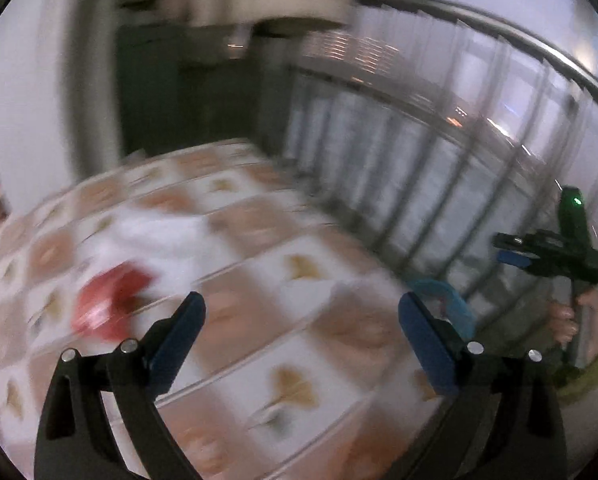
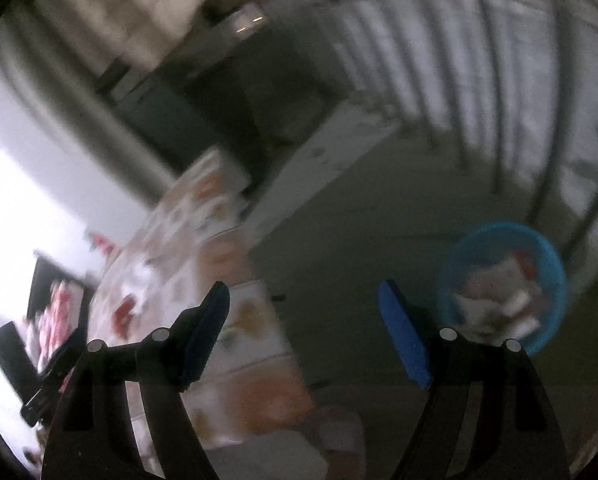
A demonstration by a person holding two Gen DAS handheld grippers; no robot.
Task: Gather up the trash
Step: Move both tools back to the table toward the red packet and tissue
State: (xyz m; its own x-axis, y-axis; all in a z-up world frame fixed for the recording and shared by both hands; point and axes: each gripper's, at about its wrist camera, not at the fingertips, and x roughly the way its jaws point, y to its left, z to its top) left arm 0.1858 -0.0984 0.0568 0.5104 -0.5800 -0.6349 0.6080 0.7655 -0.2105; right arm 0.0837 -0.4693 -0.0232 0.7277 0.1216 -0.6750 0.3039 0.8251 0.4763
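Trash here looks like a red wrapper (image 1: 109, 304) lying on the table (image 1: 283, 364), right next to a crumpled white tissue or bag (image 1: 155, 232), though everything's smeared with motion blur, so I can't say exactly what it is. The table has a cloth with a checkered leaf pattern.

The left hand-held gripper (image 1: 301, 344) is angled down over the table with its blue pads spread wide, and there's nothing between them. The wrapper sits just off to the left of its left finger, not touching.

The right hand-held gripper (image 2: 305, 332) is also tilted down, out past the table edge over the dark floor (image 2: 359, 248). Its jaws are apart and empty. A blue bucket (image 2: 555, 280) stands on the floor just right of its right finger, with pale and reddish scraps inside.

In the left view you can see the right hand (image 1: 571, 320) gripping its handle, over by the railing (image 1: 439, 152).
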